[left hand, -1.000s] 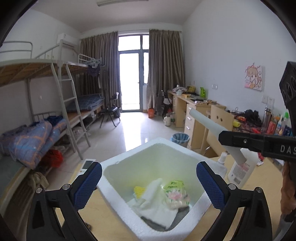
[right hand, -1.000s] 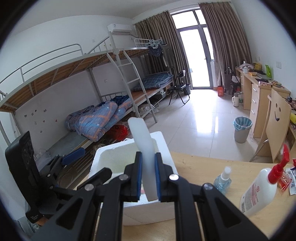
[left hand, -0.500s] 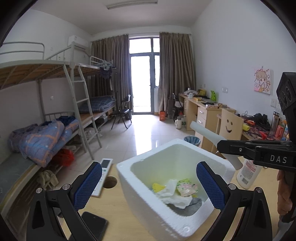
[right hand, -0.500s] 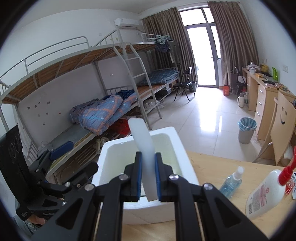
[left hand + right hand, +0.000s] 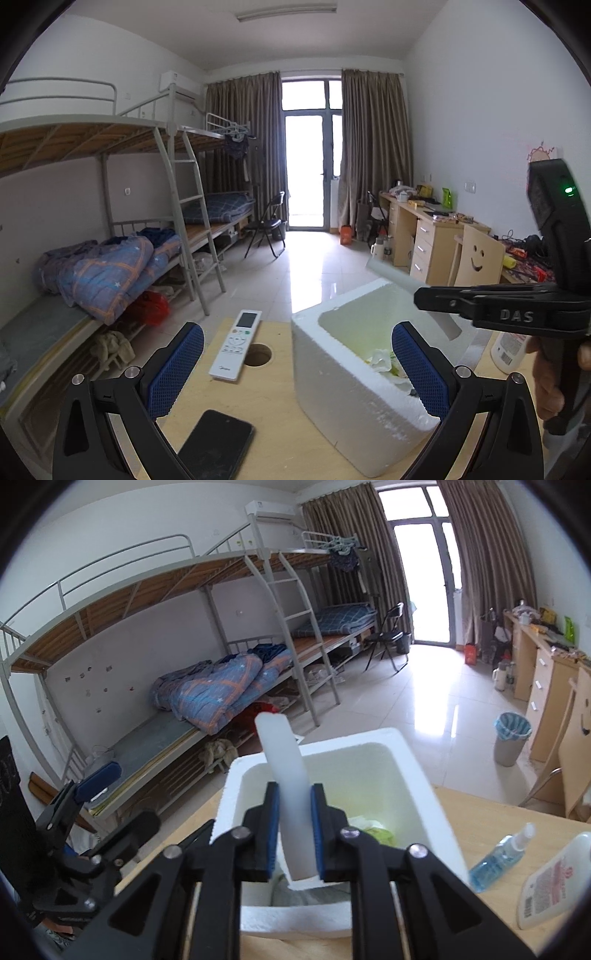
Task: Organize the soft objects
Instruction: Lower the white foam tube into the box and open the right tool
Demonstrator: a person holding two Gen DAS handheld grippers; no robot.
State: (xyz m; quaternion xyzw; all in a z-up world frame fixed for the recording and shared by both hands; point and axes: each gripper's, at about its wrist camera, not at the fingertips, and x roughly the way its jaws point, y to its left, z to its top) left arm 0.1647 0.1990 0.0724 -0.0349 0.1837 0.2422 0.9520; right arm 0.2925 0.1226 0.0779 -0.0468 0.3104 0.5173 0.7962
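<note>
Above the foam box [image 5: 413,771], right tool [image 5: 294,834] loosening around white foam strip [image 5: 284,760]; left tool [image 5: 295,369] wide open, empty.

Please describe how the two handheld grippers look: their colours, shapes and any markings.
Both are matte black plastic. The left gripper has angular, ribbed arms with silver rivets and blue pads with a fine grid texture. The right gripper is built the same way, also with blue pads. From the left wrist view, its side bears the grey letters DAS, and its boxy black body shows a small green light.
</note>
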